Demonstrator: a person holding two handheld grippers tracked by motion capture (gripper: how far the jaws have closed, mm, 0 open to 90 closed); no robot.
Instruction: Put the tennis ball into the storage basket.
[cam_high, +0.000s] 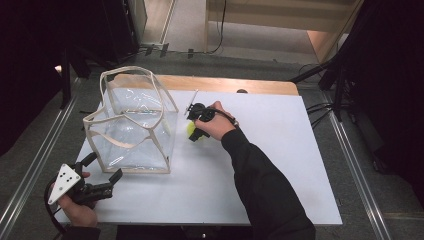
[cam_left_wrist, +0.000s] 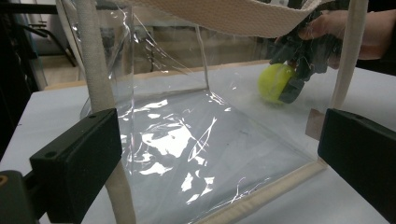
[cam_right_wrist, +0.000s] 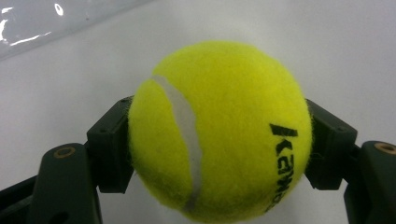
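Right gripper view: a yellow tennis ball (cam_right_wrist: 219, 130) sits clamped between the two jaws of the right gripper (cam_right_wrist: 219, 154), low over the white table (cam_high: 270, 150) just right of the clear bag (cam_high: 132, 125). The left gripper (cam_high: 102, 172), jaws spread and empty, rests at the near left corner, facing the bag's near side.
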